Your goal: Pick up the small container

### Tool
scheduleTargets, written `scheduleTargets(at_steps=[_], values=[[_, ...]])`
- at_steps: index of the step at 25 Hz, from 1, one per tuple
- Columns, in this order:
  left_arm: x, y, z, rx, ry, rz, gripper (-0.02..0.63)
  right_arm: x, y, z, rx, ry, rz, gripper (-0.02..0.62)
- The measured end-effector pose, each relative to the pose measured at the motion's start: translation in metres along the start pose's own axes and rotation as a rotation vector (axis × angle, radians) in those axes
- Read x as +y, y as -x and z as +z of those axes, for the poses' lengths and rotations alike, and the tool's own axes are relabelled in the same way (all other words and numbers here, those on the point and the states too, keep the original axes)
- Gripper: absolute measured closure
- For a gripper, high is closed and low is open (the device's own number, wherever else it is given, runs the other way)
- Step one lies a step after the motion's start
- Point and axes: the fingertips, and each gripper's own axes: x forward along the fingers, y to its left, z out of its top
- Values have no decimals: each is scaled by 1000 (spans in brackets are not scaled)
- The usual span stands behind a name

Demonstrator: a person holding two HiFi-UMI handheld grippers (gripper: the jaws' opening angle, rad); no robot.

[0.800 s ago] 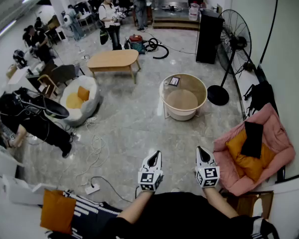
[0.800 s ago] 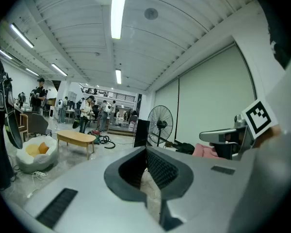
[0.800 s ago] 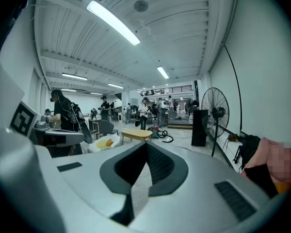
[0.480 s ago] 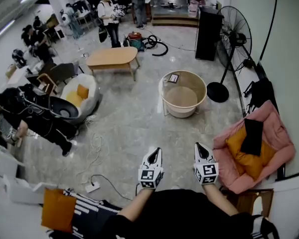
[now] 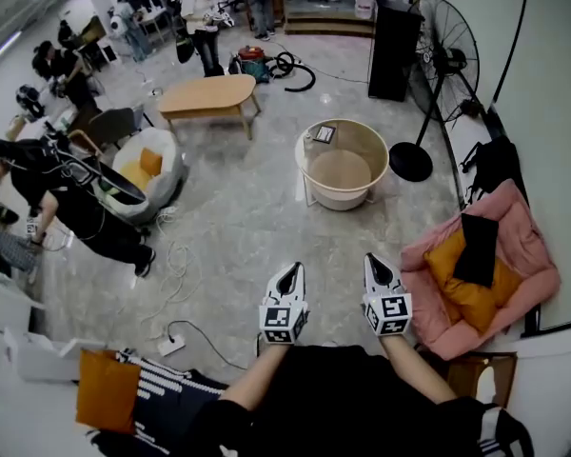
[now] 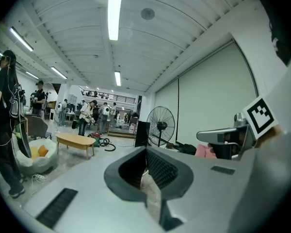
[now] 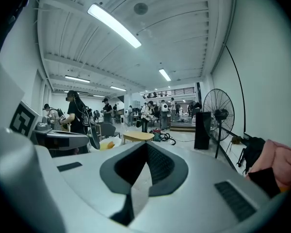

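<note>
In the head view my left gripper [image 5: 290, 272] and right gripper [image 5: 374, 260] are held side by side low in front of the person's body, pointing forward over the floor. Both are shut and hold nothing. In the left gripper view the left gripper [image 6: 146, 149] has its jaws pressed together, and so does the right gripper [image 7: 146, 144] in the right gripper view. A round beige tub [image 5: 343, 165] stands on the floor some way ahead, with a small dark square item [image 5: 324, 134] on its far rim. I cannot pick out any other small container.
A standing fan [image 5: 436, 46] and a black cabinet [image 5: 392, 36] are at the far right. A pink cushion pile [image 5: 481, 274] lies at the right. A low wooden table [image 5: 206, 98], a beanbag [image 5: 145, 174], floor cables [image 5: 181, 284] and several people are at the left and back.
The head view has drifted, so the tub and both grippers sit slightly higher in the picture. A person in black at the left has stepped further in. Both grippers stay shut and empty.
</note>
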Motion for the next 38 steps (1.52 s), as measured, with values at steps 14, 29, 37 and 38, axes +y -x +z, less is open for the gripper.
scheduleTargets(at_steps=[14, 29, 37, 38], values=[[10, -49, -17, 44, 12, -23, 588, -20, -34, -27, 52, -38, -15, 574], [105, -192, -16, 91, 13, -47, 588, -64, -194, -27, 150, -25, -39, 574], [185, -268, 1, 129, 38, -46, 588, -78, -310, -2, 200, -30, -45, 574], [195, -277, 6, 127, 38, -49, 588, -79, -322, 4, 199, -16, -46, 574]])
